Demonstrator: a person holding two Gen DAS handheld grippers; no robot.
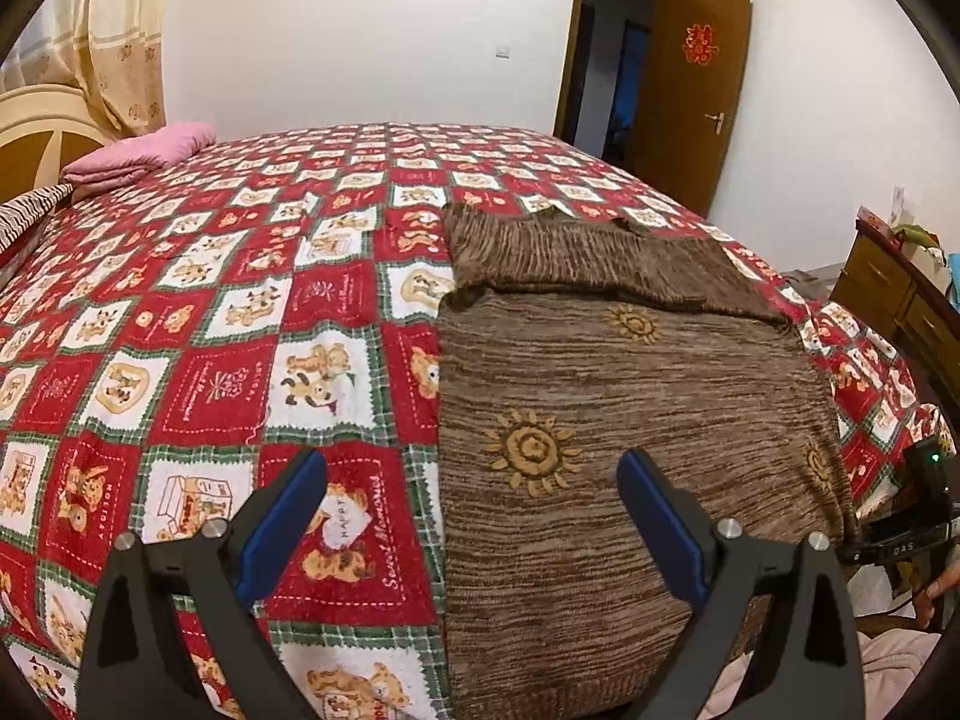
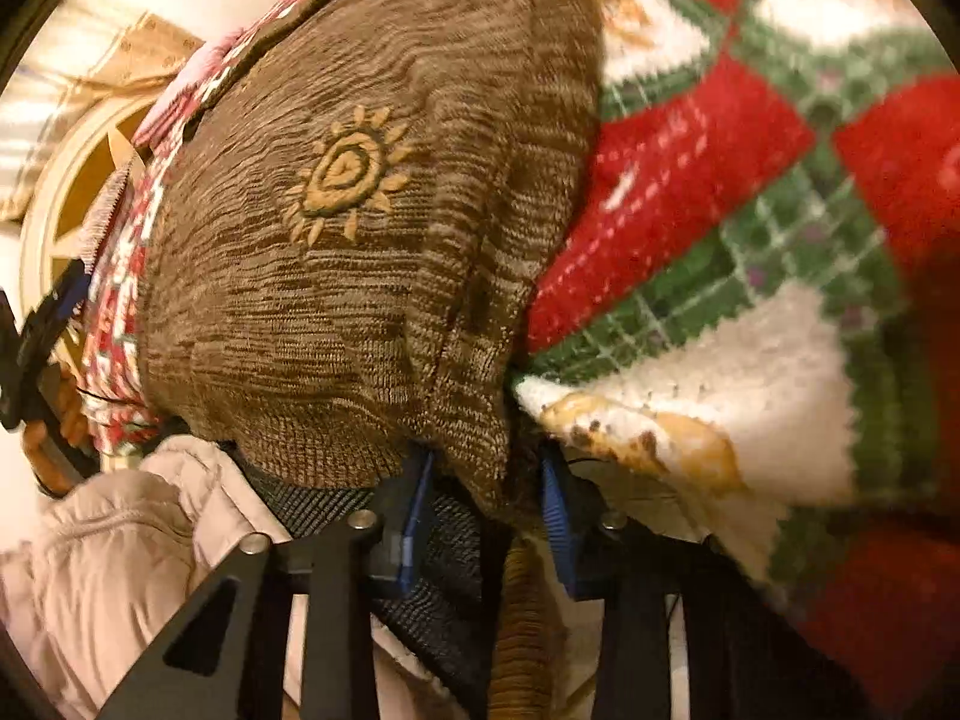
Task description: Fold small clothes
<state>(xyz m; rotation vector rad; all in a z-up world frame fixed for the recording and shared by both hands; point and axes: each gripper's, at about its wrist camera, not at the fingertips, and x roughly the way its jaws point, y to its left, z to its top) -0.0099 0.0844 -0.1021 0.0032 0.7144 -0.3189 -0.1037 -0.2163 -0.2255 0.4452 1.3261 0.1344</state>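
A brown knitted sweater (image 1: 630,420) with tan sun motifs lies flat on the right side of the bed, a sleeve folded across its far end. My left gripper (image 1: 471,462) hovers open above the sweater's left edge, one blue pad over the blanket and one over the knit, with nothing between them. In the right wrist view my right gripper (image 2: 487,480) points steeply down at the near right corner of the sweater (image 2: 336,276). The bunched hem sits pinched between its blue pads (image 2: 555,516).
A red, white and green patchwork blanket (image 1: 210,330) covers the bed. Pink pillows (image 1: 138,150) and a headboard (image 1: 36,126) lie far left. A wooden dresser (image 1: 900,294) stands right, an open door (image 1: 696,90) behind. The person's pale padded sleeve (image 2: 120,540) is close below.
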